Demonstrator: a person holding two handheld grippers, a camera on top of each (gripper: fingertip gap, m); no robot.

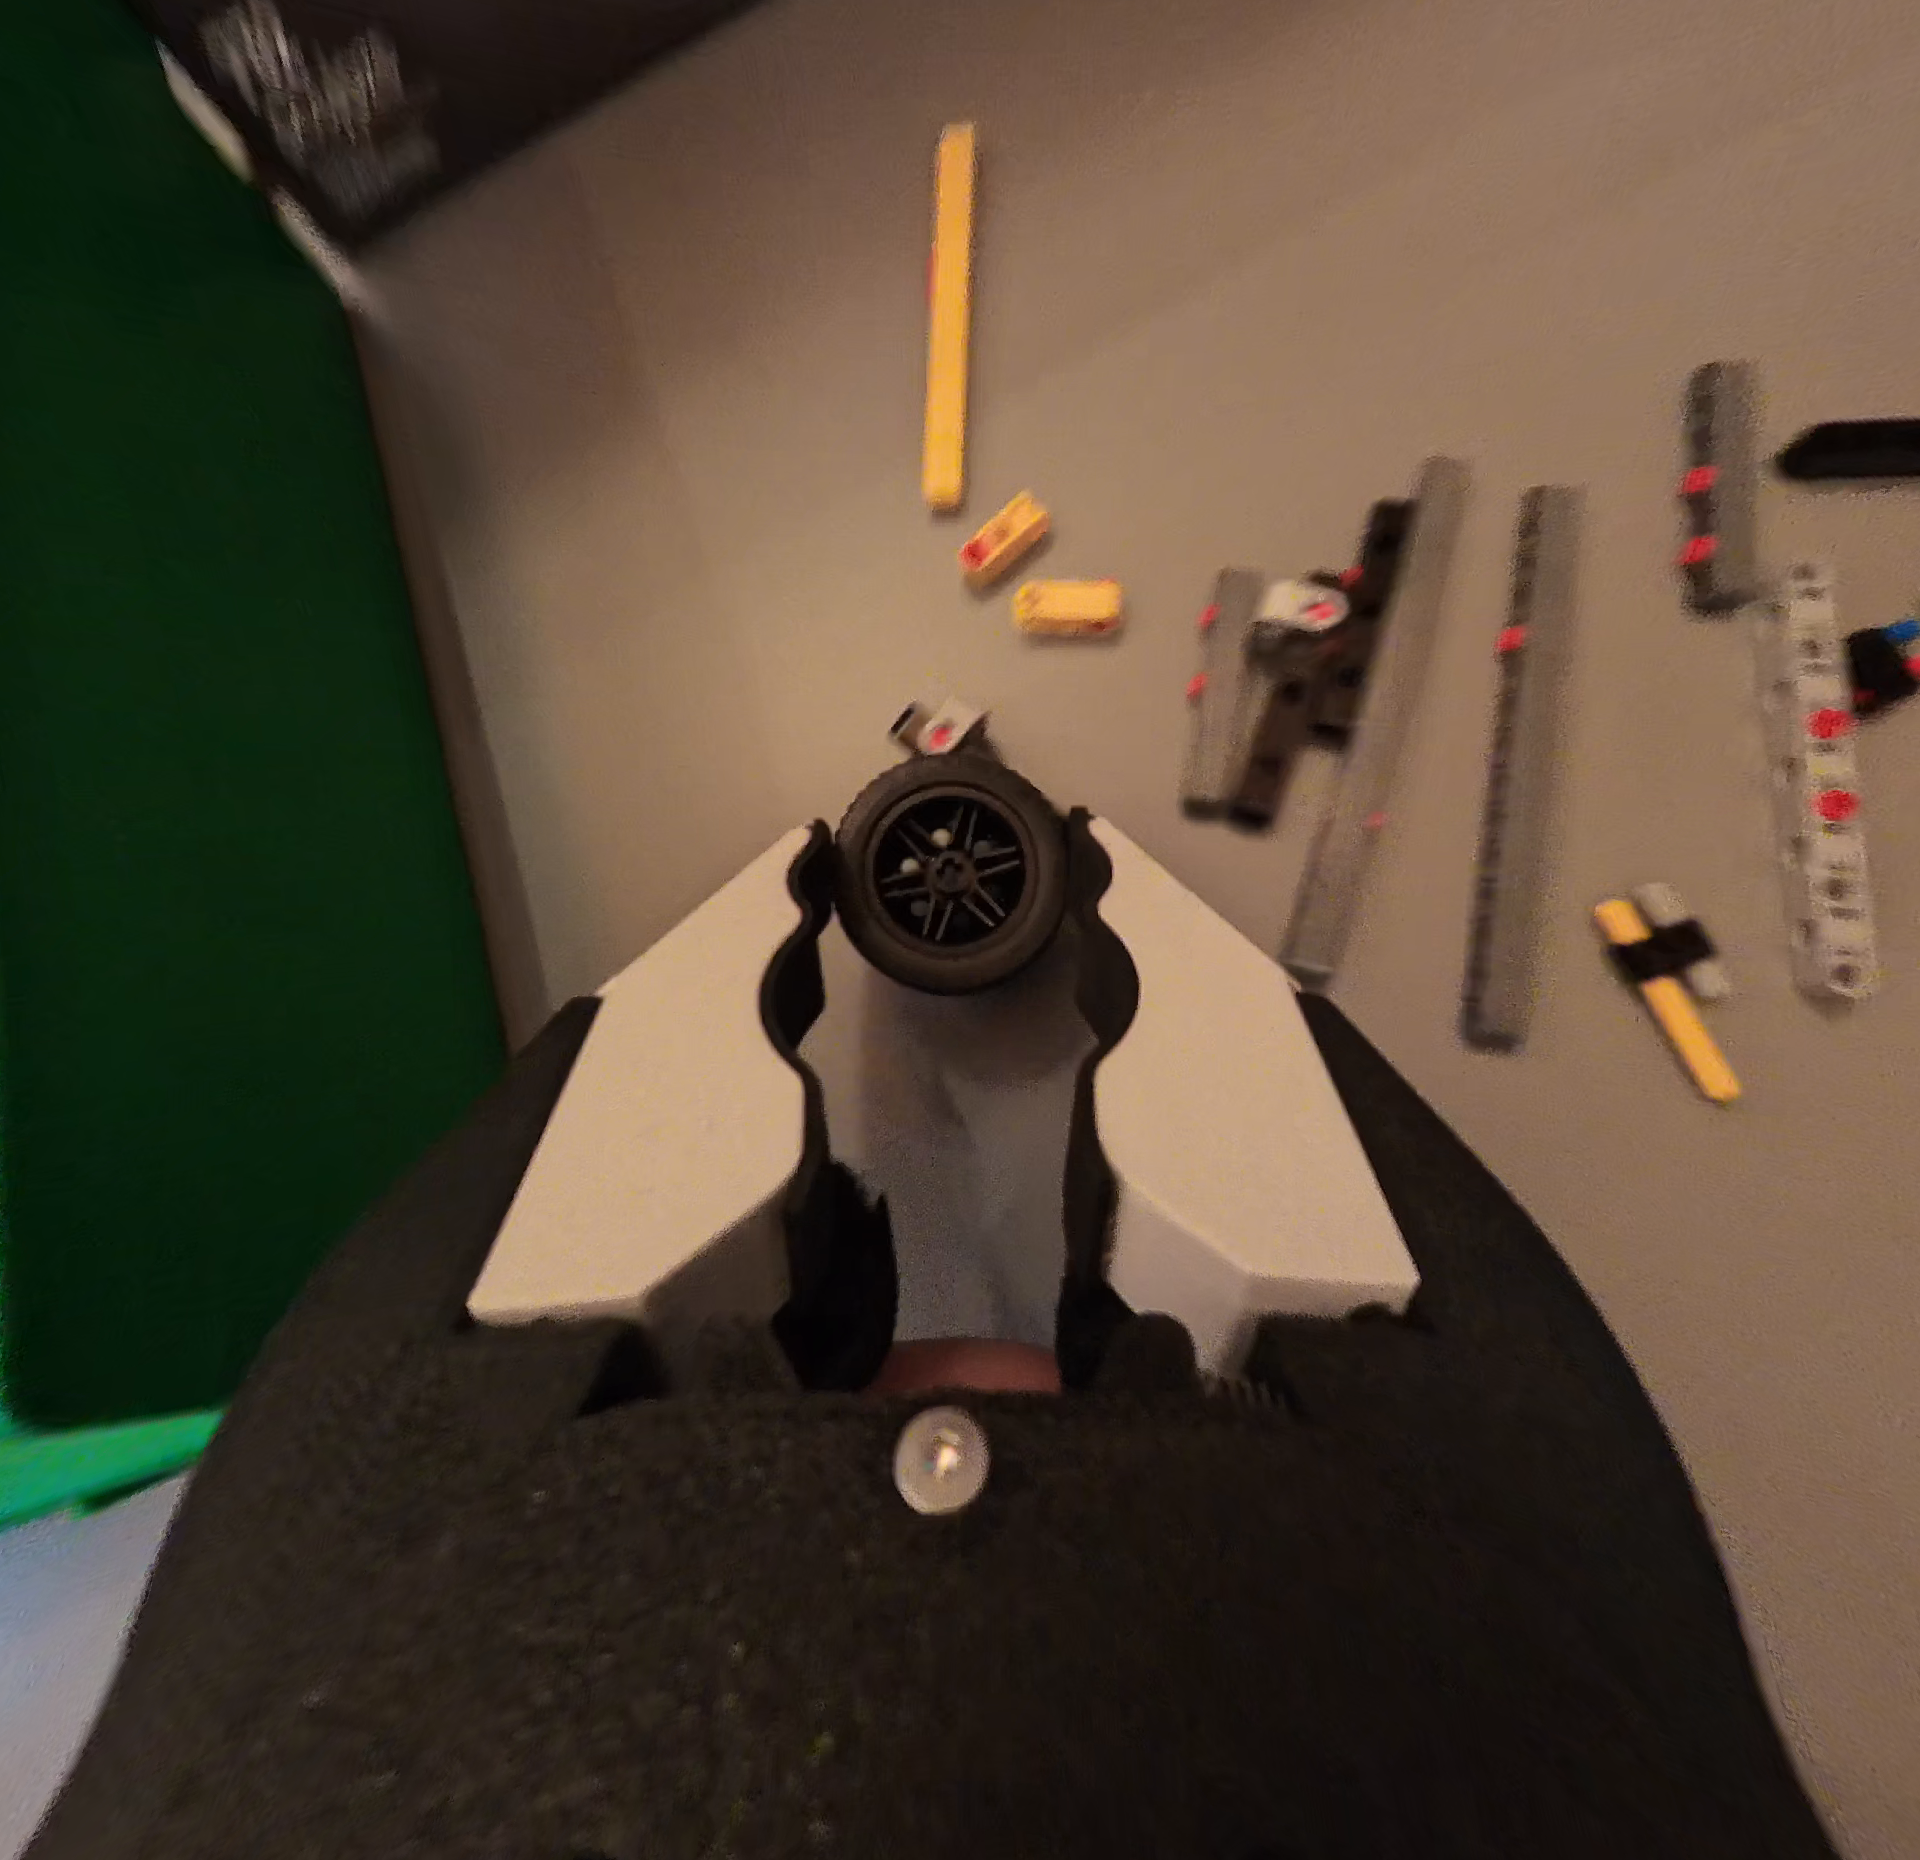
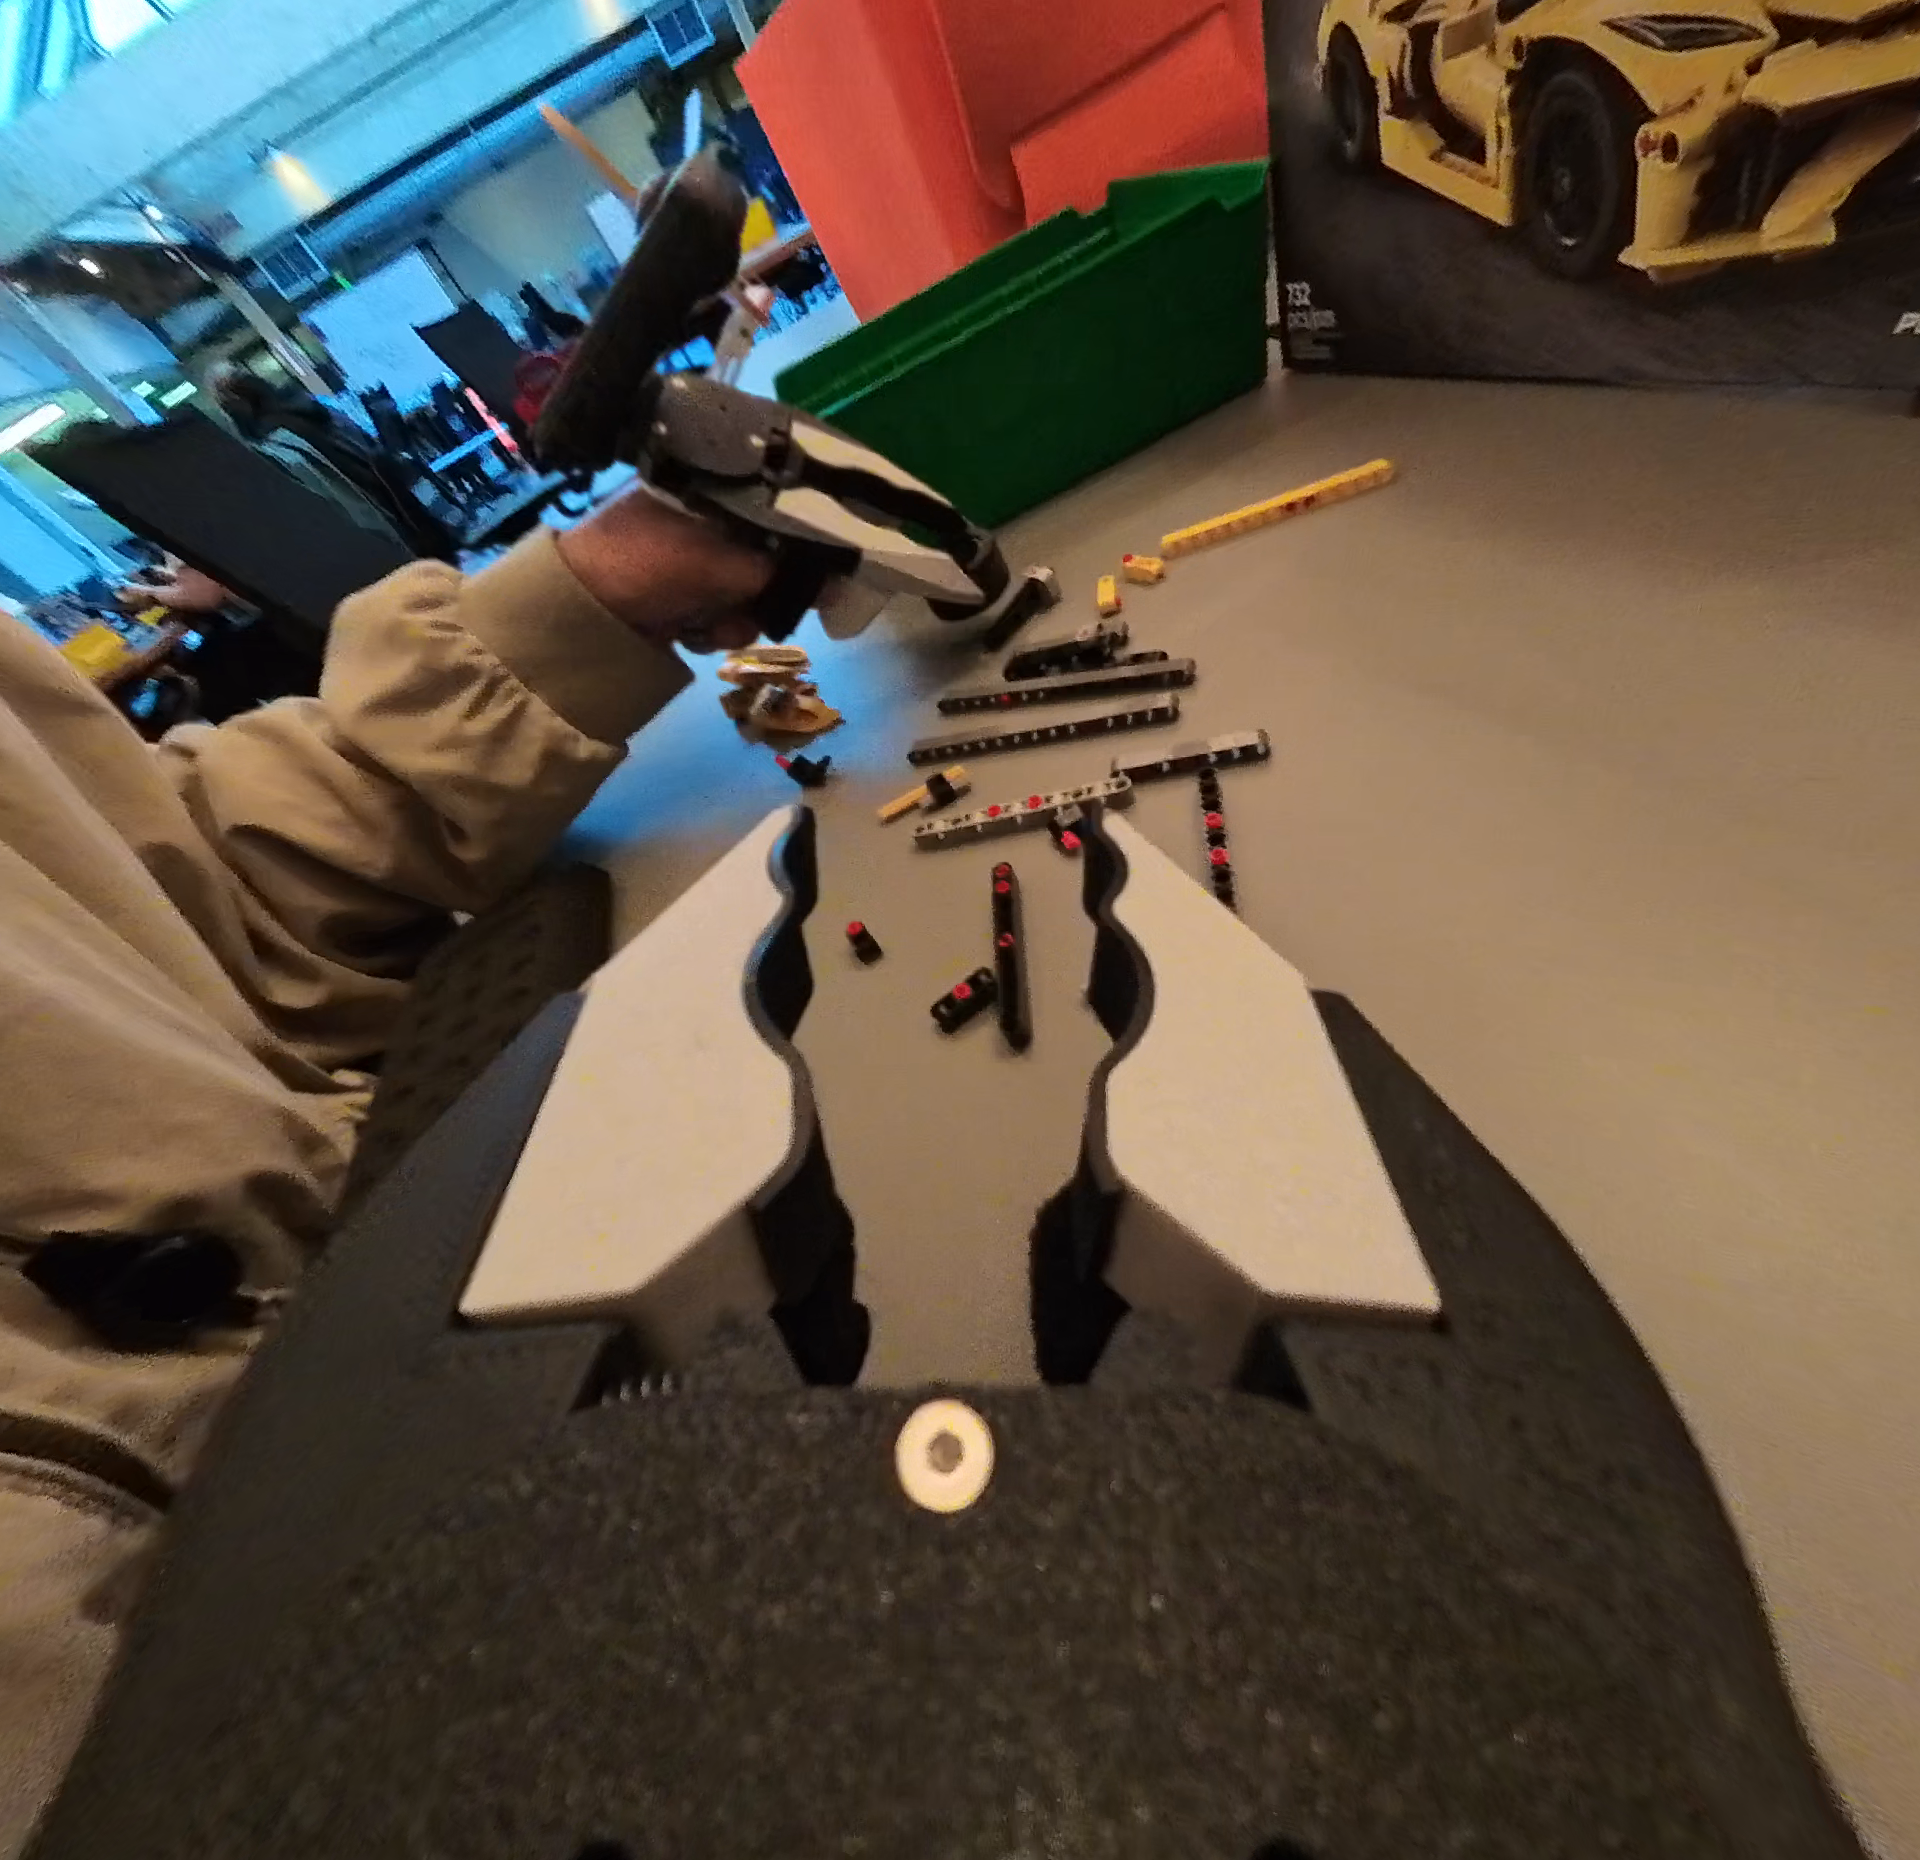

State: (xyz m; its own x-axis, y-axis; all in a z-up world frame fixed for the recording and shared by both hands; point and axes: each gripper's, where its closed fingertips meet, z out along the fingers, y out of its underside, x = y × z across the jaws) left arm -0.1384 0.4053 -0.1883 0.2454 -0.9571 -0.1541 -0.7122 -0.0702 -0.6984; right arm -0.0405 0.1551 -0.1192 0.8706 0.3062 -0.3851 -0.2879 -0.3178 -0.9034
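My left gripper (image 1: 951,854) is shut on a small black toy wheel (image 1: 951,880) with a rubber tyre, held just above the grey table. A small grey block with a red pin (image 1: 940,724) lies right beyond the wheel. In the right wrist view the left gripper (image 2: 992,595) shows farther off, tilted down with its tips near the table. My right gripper (image 2: 945,844) is open and empty, low over the table. A black beam with red pins (image 2: 1008,953) and two small black pieces (image 2: 963,1000) lie between its fingers.
A long yellow beam (image 1: 951,314), two short yellow pieces (image 1: 1068,605) and several grey and black beams (image 1: 1512,761) lie on the table (image 1: 1247,200). A green bin (image 2: 1039,387), an orange object (image 2: 997,96) and a box with a yellow car picture (image 2: 1590,148) stand at the back.
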